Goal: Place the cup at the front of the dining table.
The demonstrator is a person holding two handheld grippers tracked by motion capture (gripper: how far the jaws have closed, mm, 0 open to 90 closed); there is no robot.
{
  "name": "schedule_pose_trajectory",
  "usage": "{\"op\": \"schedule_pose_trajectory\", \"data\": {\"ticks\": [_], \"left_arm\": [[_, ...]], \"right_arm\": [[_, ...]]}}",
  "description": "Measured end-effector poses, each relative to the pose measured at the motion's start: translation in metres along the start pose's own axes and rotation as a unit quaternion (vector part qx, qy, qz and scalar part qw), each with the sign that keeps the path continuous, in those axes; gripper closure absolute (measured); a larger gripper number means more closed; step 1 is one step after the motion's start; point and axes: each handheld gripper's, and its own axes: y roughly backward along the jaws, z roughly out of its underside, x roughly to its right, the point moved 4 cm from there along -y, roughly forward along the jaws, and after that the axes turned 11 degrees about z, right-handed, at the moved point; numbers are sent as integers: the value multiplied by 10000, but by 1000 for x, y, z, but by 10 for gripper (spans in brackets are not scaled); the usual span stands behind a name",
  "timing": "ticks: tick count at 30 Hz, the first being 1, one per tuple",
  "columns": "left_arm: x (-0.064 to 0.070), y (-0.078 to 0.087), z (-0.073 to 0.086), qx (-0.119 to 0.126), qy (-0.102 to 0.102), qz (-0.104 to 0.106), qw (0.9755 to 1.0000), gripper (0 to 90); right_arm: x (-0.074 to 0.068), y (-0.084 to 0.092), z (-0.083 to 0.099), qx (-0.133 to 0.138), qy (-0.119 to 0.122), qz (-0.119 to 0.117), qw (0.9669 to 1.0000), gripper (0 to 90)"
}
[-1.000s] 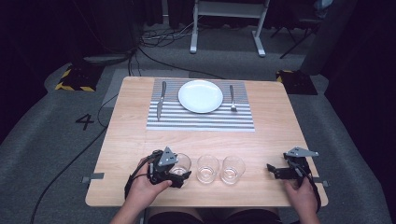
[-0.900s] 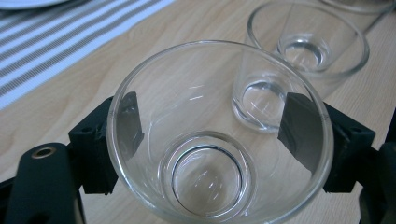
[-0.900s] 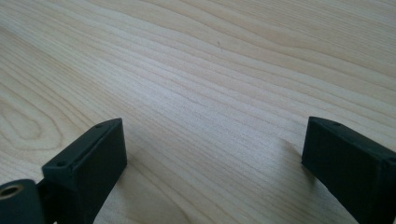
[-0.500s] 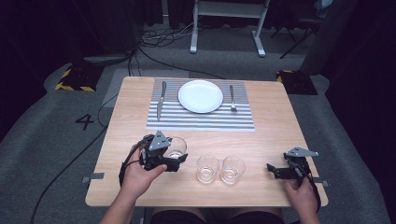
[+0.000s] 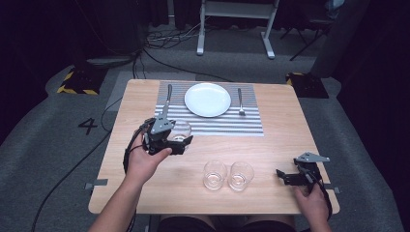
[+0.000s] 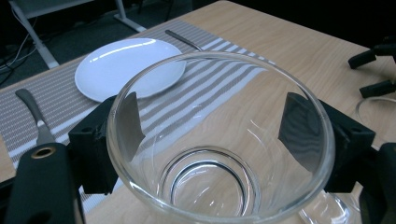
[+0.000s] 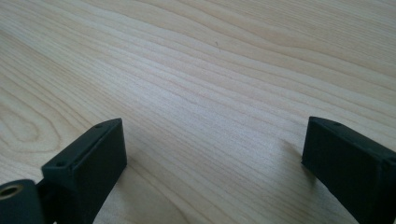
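Observation:
My left gripper (image 5: 181, 137) is shut on a clear drinking glass (image 5: 181, 130), held above the table near the front edge of the striped placemat (image 5: 251, 124). In the left gripper view the glass (image 6: 219, 140) stands upright between both black jaws, its rim wide before the camera. Two more clear glasses (image 5: 214, 174) (image 5: 241, 175) stand side by side near the table's front. My right gripper (image 5: 285, 177) rests at the front right of the table, open, with bare wood between its jaws (image 7: 215, 154).
A white plate (image 5: 208, 99) lies on the placemat, with a knife (image 5: 167, 99) to its left and a fork (image 5: 240, 101) to its right. The wooden table (image 5: 290, 130) has free room at its right side. Cables and a metal stand (image 5: 232, 29) lie on the floor beyond.
My left gripper has lifted the leftmost glass out of the row and carried it away from the front edge toward the placemat. The right gripper has stayed in place.

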Motion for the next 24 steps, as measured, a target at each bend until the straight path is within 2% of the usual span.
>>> {"op": "schedule_pose_trajectory", "data": {"ticks": [5,12,16,19,20,21,23,24], "left_arm": [[-13,-7,-9,-26,52,51,10000,185],[-31,-14,-21,6,172,-9,9999,185],[-39,-17,-26,127,254,33,9996,184],[-50,-20,-31,205,276,-83,9994,182],[-50,-20,-31,205,276,-83,9994,182],[-56,-21,-33,235,325,-108,9991,181],[-61,-23,-35,285,464,-34,9985,180],[-61,-23,-35,285,464,-34,9985,180]], "right_arm": [[0,0,0,-1,10,-1,10000,65],[0,0,0,-13,-8,-7,10000,65],[0,0,0,-7,7,-8,10000,65],[0,0,0,-5,3,-2,10000,65],[0,0,0,-10,7,-8,10000,65],[0,0,0,-5,-6,0,10000,65],[0,0,0,-4,4,-2,10000,65],[0,0,0,-9,6,-8,10000,65]]}}
